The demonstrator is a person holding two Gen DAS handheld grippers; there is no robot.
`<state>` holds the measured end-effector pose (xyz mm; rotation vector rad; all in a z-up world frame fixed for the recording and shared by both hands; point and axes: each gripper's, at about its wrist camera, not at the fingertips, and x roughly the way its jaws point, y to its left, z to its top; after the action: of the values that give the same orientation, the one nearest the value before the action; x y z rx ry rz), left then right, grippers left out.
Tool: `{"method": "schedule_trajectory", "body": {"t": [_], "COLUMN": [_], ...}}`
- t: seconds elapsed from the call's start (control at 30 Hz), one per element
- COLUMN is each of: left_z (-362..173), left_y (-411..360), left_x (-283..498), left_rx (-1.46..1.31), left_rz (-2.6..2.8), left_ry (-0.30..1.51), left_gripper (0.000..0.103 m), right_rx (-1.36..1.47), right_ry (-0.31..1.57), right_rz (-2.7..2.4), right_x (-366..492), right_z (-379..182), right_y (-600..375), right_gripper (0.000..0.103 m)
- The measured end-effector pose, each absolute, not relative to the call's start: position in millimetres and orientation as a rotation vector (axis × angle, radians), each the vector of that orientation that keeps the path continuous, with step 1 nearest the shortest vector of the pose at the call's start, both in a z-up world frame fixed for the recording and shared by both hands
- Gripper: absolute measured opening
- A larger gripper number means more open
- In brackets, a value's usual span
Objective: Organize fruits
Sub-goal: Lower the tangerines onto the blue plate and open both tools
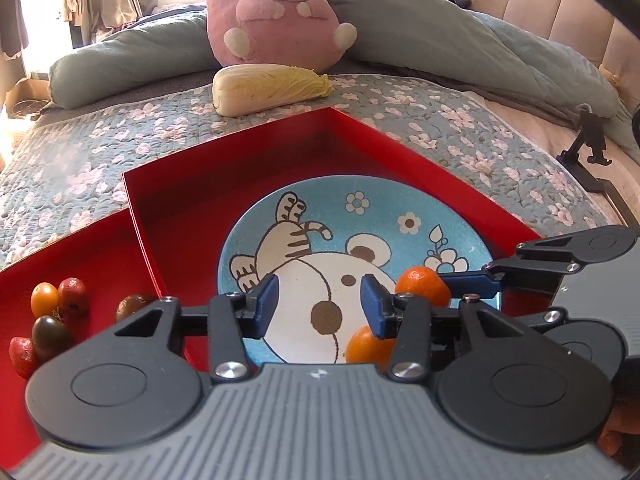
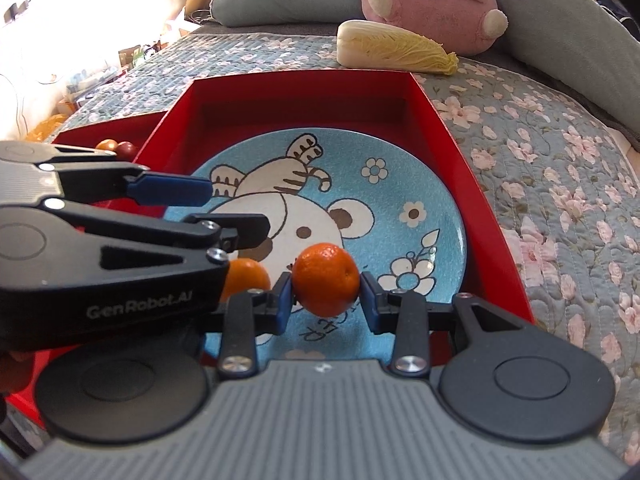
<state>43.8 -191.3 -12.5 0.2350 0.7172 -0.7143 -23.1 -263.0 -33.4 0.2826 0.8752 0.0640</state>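
Orange mandarin (image 2: pixel 326 280), stem end rightward, between right hand-held gripper (image 2: pixel 326 300) pads.

Right gripper (image 2: pixel 326 300) fingers clamp a mandarin (image 2: pixel 325 279) over the blue plate (image 2: pixel 432 184).

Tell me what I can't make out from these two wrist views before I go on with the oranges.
- Second orange: partly hidden by the left gripper in the right wrist view, and by a finger in the left wrist view.
- Small fruits in the side red tray: some covered by the gripper body in the left wrist view, so no count.
- Held orange: its contact with the blue plate cannot be told.
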Motion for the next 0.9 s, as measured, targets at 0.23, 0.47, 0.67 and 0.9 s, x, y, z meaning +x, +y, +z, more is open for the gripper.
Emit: {"method": "schedule_trajectory", "body": {"t": [0.23,0.47,0.67,0.9], "left_z": [-5.0,2.7,8.7,19.6], "left_y": [-186.0,-179.0,-170.3,-145.2], "left_x": [41.0,38.2,36.4,40.9], "left_rx": [0.215,0.190,0.171,0.120], "left_rz": [-0.695,-0.685,-0.653,-0.570], "left_ry": [0.692,0.678,0.668,0.658], "left_gripper": [0.051,0.051,0.051,0.051], "right_rx": [0.255,0.229,0.219,0.218], "right_ry": [0.887,0.911,0.919,0.963], "right_rz": [0.053,0.032,0.019,0.011], "right_x": [-10.9,-1.5,0.3,9.0], "right_z": [-35.1,-37.0,-32.5,-36.0], "right_y": [-258.2,-255.9,-255.6,-255.3], "right_gripper": [0.039,0.040,0.039,0.040]}}
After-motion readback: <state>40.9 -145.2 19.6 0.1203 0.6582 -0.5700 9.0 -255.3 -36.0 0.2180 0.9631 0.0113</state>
